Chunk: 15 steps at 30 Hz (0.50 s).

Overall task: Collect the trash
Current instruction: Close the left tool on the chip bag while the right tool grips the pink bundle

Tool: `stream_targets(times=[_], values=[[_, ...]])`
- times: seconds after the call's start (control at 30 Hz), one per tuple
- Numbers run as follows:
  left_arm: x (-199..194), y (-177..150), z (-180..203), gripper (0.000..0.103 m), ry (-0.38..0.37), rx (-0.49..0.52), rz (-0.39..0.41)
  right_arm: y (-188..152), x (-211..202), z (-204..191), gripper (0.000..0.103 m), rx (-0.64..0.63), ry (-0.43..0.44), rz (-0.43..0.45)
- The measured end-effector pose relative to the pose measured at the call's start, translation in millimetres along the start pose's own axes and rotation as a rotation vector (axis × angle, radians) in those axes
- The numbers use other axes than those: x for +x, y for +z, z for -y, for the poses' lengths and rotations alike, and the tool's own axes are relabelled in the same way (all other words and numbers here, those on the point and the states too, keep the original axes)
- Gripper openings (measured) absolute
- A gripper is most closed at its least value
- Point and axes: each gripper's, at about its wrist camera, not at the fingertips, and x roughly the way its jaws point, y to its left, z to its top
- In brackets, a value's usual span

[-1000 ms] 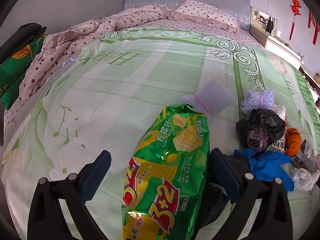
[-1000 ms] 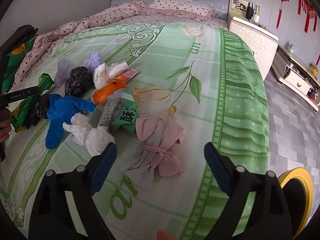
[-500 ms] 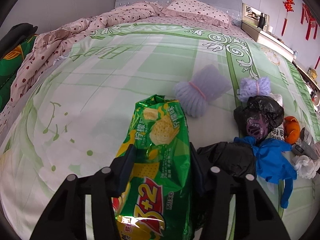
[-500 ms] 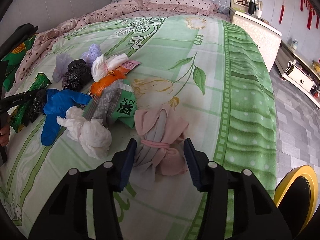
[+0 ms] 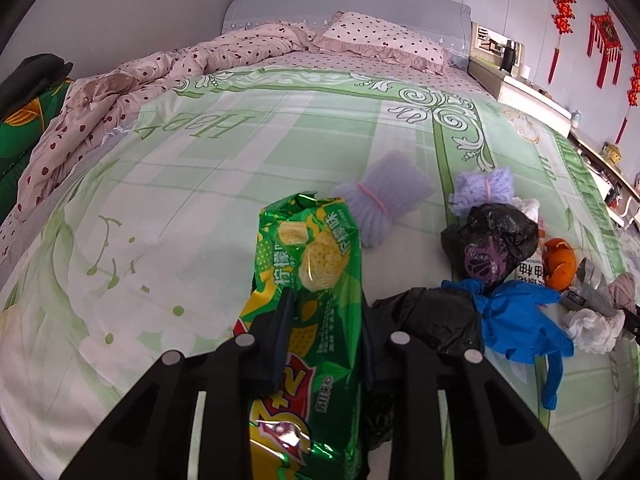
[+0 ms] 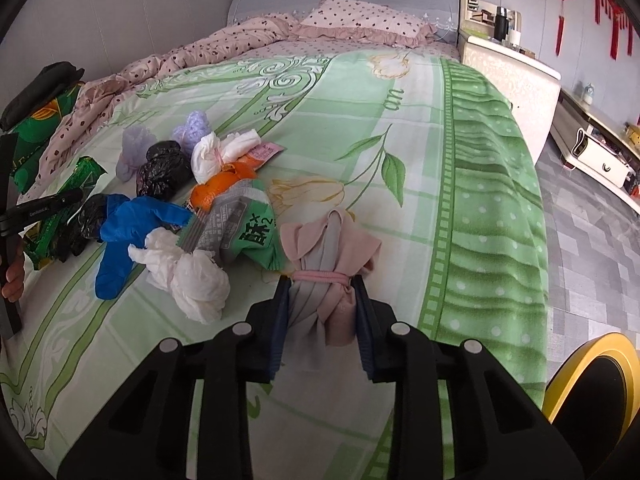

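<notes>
Trash scattered over the green bedspread (image 5: 248, 152), green cracker packet (image 5: 316, 264) pinched between the closing jaws of the left gripper (image 5: 324, 344), blue glove (image 6: 132, 224) and white tissue wad (image 6: 192, 276) noted mid-pile, pink cloth bundle (image 6: 328, 256) squeezed by the closing right gripper (image 6: 322, 320).

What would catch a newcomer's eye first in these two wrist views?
Closest in the left wrist view, the left gripper is closing on a shiny green cracker packet that lies on the green bedspread. In the right wrist view, the right gripper is closing on a pink and grey cloth bundle tied with a pink band. To its left sits a heap of litter, with a blue glove the brightest thing.
</notes>
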Motion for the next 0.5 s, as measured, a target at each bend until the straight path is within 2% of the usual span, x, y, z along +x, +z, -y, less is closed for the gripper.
stream_targets(times=[0.2,0.33,0.5], values=[[-28.9,6.7,-10.6,0.026,-0.025,-0.068,0.089,3.9,-23.0,6.6,0.029,0.027,0.009,0.079],[-52.6,4.7,-2.9,0.026,-0.022,-0.072,0.136,3.3,-35.6,7.6,0.029,0.038,0.024,0.089],[-83.0,-4.4,17.6,0.026,-0.075,-0.081,0.163,2.2,-51.2,12.2,0.029,0.085,0.074,0.072]])
